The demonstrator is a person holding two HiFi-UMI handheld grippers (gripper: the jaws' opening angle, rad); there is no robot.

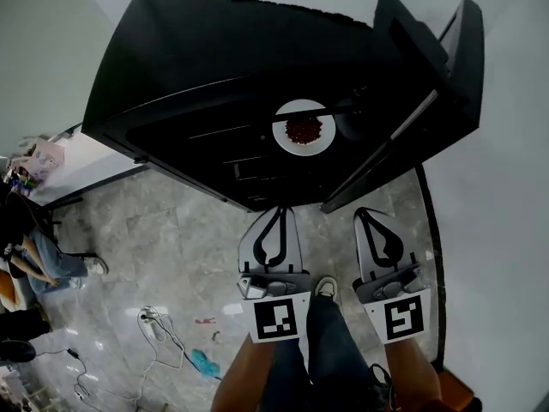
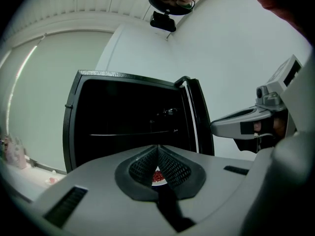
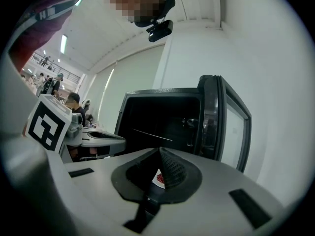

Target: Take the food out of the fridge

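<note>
- We see a grey marble floor [image 1: 171,247] spreading out below the fridge [image 1: 197,67] [image 2: 123,112] [image 3: 157,117], with white cables [image 1: 159,324] lying loose on it well away from the fridge.
- The fridge is a black cabinet with a dark inside, crossed by thin shelves, and it fills the middle of both gripper views.
- Its door [image 1: 446,67] [image 2: 199,117] [image 3: 231,122] stands swung wide open on the fridge's right side.
- A white counter [image 1: 86,166] runs off from the fridge's left side. It carries some small things at its far end that we cannot make out.
- People [image 1: 34,247] sit beyond the counter, well apart from the fridge.
- We hold the left hand-held gripper [image 1: 280,210] [image 2: 158,147] in front of the fridge's open front, outside it. Its jaws are closed tip to tip with nothing between them.
- We hold the right hand-held gripper [image 1: 364,213] [image 3: 160,150] just beside the left one, nearer the fridge's door. Its jaws also meet at the tips and hold nothing.
- Both hand-held grippers point level toward the fridge's inside, and neither touches the fridge.
- A white plate [image 1: 302,130] [image 2: 157,177] [image 3: 160,177] rests on a shelf inside the fridge, toward the door side.
- The food [image 1: 303,130], a small heap of dark red pieces, lies in the middle of that plate, inside the fridge and not touched by either hand-held gripper.
</note>
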